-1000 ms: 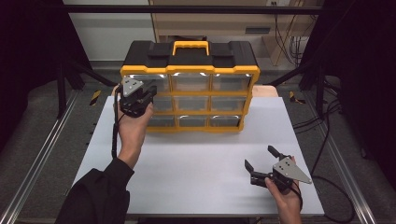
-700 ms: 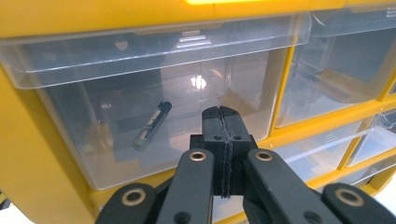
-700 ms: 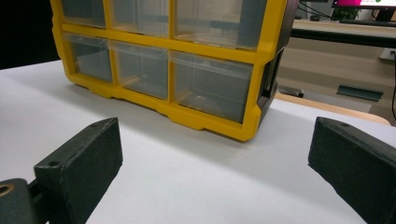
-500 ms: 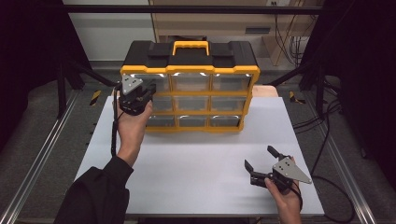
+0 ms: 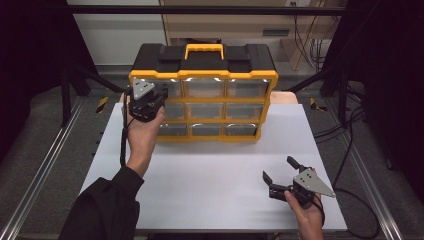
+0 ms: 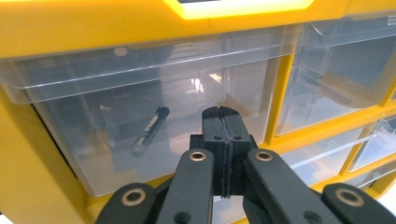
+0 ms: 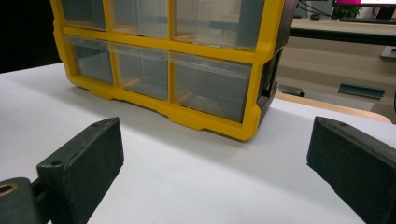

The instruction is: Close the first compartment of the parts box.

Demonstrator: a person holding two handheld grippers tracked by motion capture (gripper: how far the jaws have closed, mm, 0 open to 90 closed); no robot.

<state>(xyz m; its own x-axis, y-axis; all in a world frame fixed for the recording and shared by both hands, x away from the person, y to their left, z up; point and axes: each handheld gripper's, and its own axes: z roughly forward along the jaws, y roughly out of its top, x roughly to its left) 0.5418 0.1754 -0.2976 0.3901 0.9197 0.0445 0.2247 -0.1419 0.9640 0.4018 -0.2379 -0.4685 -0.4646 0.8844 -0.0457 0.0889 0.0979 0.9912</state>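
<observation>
A yellow and black drawer organiser (image 5: pixel 202 92) with clear plastic drawers stands at the back of the white table (image 5: pixel 210 170). My left gripper (image 5: pixel 152 97) is held up against its left column, jaws shut with nothing between them. In the left gripper view the closed tips (image 6: pixel 223 122) sit right before a clear drawer (image 6: pixel 140 135) that holds a small dark pen-like object (image 6: pixel 149 130). My right gripper (image 5: pixel 281 170) rests low near the table's front right, jaws wide open and empty. In the right gripper view its fingers (image 7: pixel 81 163) frame the organiser's bottom right corner (image 7: pixel 247 126).
The organiser has a yellow carry handle (image 5: pixel 204 48) on top. A wooden board edge (image 7: pixel 327 105) shows behind the organiser on the right. Metal rails (image 5: pixel 45 165) run along both sides of the table. Cables (image 5: pixel 350 125) lie on the floor at right.
</observation>
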